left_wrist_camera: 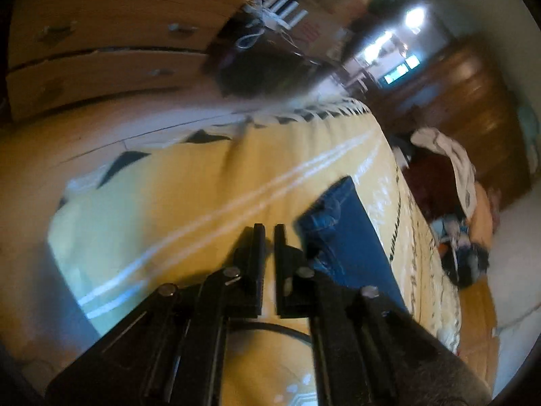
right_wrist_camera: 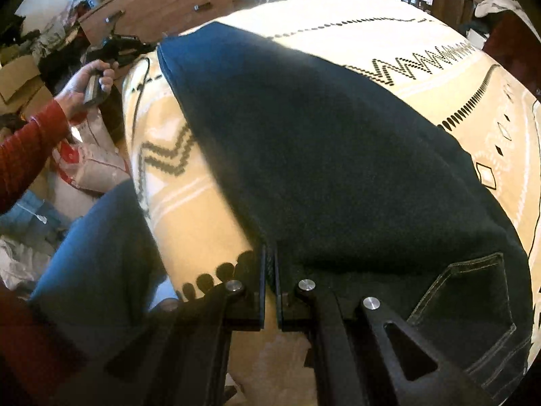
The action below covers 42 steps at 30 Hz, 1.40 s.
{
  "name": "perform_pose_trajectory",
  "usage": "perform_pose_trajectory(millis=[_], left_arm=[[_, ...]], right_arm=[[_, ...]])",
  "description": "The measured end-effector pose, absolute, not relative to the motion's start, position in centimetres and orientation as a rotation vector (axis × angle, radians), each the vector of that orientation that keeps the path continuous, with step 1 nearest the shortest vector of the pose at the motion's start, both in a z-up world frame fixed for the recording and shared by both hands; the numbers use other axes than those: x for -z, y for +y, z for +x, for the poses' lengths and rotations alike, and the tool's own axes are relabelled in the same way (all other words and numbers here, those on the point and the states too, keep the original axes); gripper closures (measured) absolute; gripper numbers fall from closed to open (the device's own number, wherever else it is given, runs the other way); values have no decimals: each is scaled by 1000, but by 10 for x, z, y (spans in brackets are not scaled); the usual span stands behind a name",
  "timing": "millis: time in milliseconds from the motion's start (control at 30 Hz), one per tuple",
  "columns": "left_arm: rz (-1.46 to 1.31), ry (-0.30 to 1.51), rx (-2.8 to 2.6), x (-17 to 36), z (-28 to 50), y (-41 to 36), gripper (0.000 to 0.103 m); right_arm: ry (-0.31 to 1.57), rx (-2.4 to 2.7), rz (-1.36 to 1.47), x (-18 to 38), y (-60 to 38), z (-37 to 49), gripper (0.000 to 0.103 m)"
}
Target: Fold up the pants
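A patterned bedspread [right_wrist_camera: 422, 77] is carrying folded jeans [right_wrist_camera: 321, 155]; the right gripper [right_wrist_camera: 269, 253] is pinching their edge, the left gripper [left_wrist_camera: 269, 233] is hovering clenched, empty.

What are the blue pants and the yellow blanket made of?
The pants look like denim: dark blue, matte, with pale stitching around a back pocket. The blanket under them seems a soft woven or fleecy fabric, cream-yellow with black zigzags; the picture is too blurry to tell which.
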<state>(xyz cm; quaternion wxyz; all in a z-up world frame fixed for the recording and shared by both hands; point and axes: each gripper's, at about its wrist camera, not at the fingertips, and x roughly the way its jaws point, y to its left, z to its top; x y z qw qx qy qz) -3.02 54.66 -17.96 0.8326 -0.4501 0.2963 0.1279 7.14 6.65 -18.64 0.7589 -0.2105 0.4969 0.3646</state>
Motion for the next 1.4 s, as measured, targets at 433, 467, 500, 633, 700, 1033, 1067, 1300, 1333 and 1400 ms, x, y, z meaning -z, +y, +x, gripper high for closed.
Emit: perform_pose_trajectory(millis=[433, 467, 500, 633, 700, 1033, 1067, 1300, 1333, 1400], left_arm=[[-709, 845, 10, 146, -16, 404, 97], [-712, 859, 27, 149, -15, 393, 97], [-717, 874, 50, 152, -13, 380, 97], [-750, 906, 115, 157, 3, 344, 97], [-734, 937, 136, 156, 16, 323, 97], [-651, 992, 211, 140, 37, 261, 97], [-647, 996, 219, 139, 37, 255, 97], [-596, 1044, 270, 148, 47, 215, 78], [-599, 1042, 281, 148, 49, 211, 77], [-590, 1038, 307, 144, 51, 201, 75]], right_arm=[[1124, -279, -209, 151, -150, 17, 49], [1126, -217, -134, 151, -180, 12, 49], [1128, -167, -69, 152, -204, 8, 49], [1080, -40, 206, 163, -292, 3, 48], [1042, -23, 316, 170, -325, 16, 48], [1030, -109, 334, 193, -349, 101, 45], [991, -94, 310, 186, -352, 96, 45], [1024, -208, 347, 192, -334, 75, 50], [1010, -224, 351, 191, -332, 76, 58], [988, -212, 349, 194, -331, 82, 58]])
